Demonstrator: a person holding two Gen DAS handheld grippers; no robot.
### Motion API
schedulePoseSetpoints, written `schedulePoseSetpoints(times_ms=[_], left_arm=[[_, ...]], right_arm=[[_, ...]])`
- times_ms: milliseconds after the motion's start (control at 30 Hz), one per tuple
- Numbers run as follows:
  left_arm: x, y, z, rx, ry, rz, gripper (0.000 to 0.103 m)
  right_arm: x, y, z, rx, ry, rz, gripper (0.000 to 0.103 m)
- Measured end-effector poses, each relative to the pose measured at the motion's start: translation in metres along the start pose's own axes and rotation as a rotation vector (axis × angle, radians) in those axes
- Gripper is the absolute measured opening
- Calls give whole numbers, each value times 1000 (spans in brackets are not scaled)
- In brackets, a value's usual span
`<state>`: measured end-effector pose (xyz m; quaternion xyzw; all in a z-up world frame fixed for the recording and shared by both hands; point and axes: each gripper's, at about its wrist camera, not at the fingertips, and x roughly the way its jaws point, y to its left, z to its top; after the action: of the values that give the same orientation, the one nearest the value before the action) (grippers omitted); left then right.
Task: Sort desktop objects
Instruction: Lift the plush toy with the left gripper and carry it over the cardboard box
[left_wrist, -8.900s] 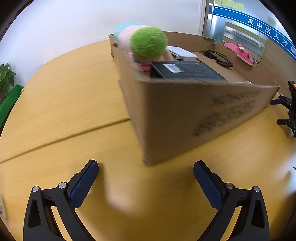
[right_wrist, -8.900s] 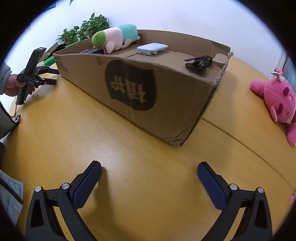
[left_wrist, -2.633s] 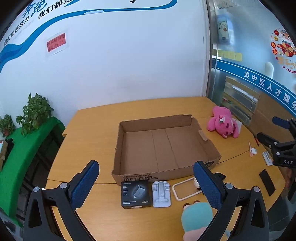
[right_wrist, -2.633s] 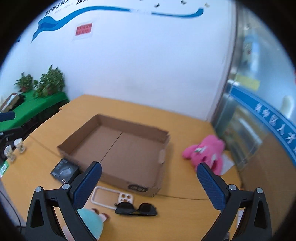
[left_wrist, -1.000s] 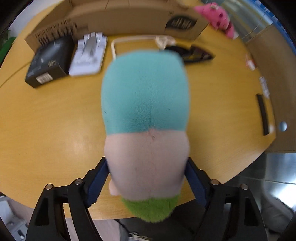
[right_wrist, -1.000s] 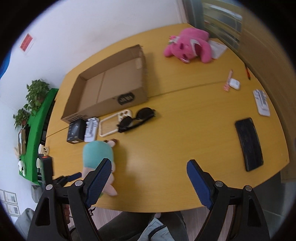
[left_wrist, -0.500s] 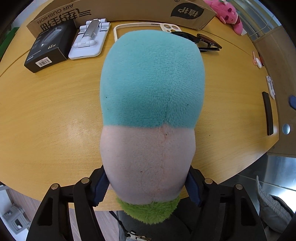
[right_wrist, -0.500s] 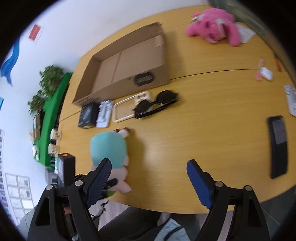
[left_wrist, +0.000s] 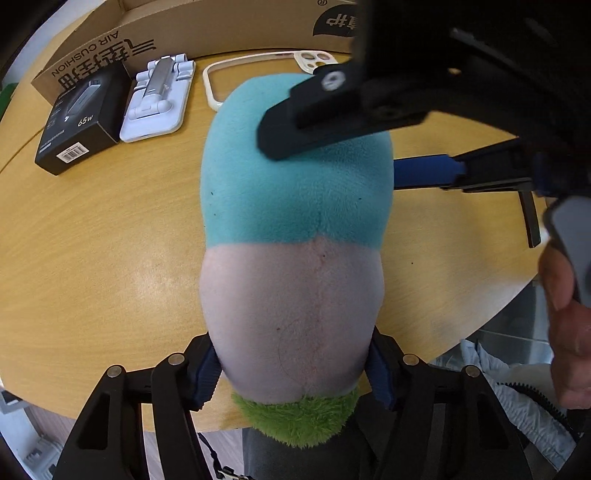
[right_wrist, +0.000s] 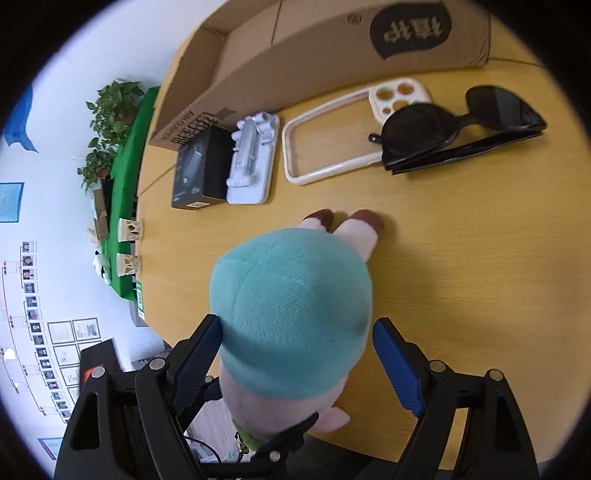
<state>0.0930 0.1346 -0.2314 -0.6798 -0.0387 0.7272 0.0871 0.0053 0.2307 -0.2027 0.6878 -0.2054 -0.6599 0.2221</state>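
A plush toy with a teal body, pink head and green hair lies on the wooden table near its front edge. My left gripper is shut on its pink head. My right gripper is open and straddles the teal body from above; one finger touches its left side, the other stands apart. The right gripper also shows in the left wrist view, over the toy. The open cardboard box stands beyond.
Along the box front lie a black 65W charger box, a white phone stand, a white phone case and black sunglasses. The table edge is close by the toy. A green shelf with plants stands left.
My right gripper has come down from high above the table to straddle the toy's teal body. My left gripper stays shut on the pink head.
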Motion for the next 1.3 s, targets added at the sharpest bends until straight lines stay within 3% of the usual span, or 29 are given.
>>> schedulePoseSetpoints(times_ms=[233, 433, 600, 700, 867, 1033, 1300], left_arm=[[-26, 9, 12, 41, -40, -47, 65], [-79, 13, 36, 110, -158, -68, 65], [-143, 18, 62, 155, -303, -71, 65], [-189, 44, 103, 163, -381, -84, 65], [-235, 69, 132, 166, -476, -85, 65], [-256, 92, 151, 157, -494, -89, 65], [-254, 122, 172, 129, -496, -99, 65]], right_arm=[[-4, 9, 16, 13, -29, 14, 66], [-48, 50, 34, -37, -174, -5, 61], [-100, 99, 59, -116, -322, -34, 61], [-129, 131, 73, -169, -399, -54, 61], [-164, 180, 92, -246, -517, -73, 61], [-169, 211, 107, -270, -555, -75, 61], [-154, 236, 140, -298, -543, -92, 61]])
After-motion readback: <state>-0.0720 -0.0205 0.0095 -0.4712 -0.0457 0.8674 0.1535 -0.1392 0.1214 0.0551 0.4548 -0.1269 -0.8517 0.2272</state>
